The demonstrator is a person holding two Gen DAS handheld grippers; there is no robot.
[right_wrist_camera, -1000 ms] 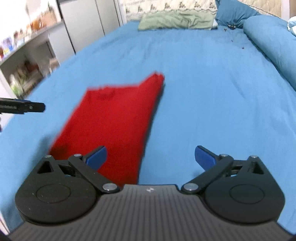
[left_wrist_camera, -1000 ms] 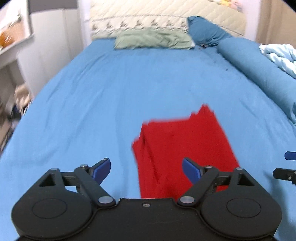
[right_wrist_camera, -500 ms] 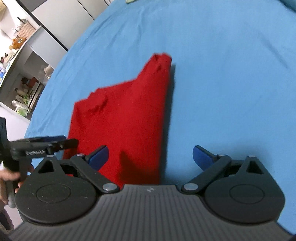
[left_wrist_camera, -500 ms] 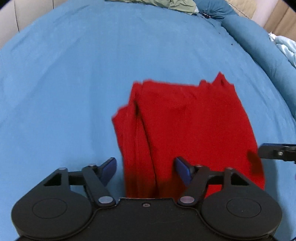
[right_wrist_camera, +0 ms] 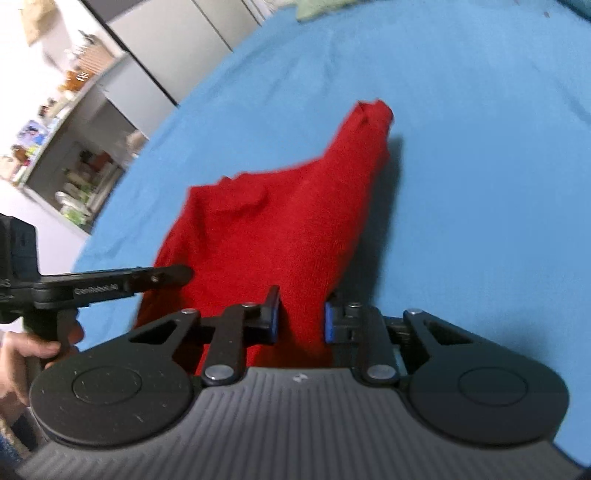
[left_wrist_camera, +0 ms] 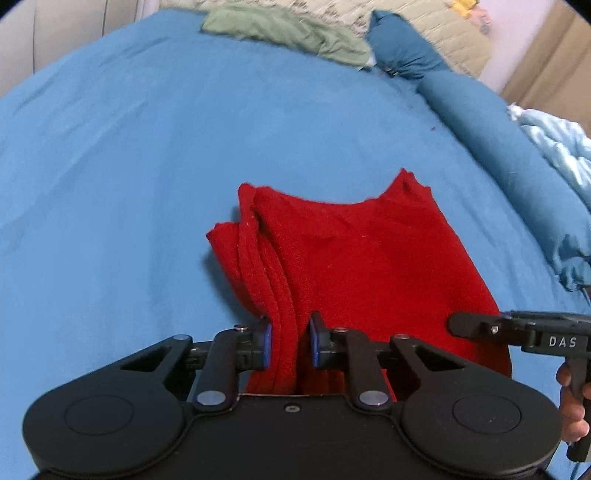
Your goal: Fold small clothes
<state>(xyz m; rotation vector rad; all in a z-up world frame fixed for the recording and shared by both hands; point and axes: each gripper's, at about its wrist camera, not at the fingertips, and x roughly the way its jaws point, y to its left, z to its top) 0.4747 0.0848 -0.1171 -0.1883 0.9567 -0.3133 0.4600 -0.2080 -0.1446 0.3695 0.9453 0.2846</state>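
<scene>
Red garment (left_wrist_camera: pixel 362 266) lies folded on the blue bed (left_wrist_camera: pixel 129 166), centre of the left wrist frame. Left hand-held gripper (left_wrist_camera: pixel 290 343): jaws closing, narrow, with the garment's layered near-left edge between the blue pads. Right hand-held gripper (right_wrist_camera: pixel 301 319): jaws closing on the garment's (right_wrist_camera: pixel 280 221) near-right edge, cloth between the pads. Green cloth (left_wrist_camera: pixel 284 31) lies at the upper frame.
</scene>
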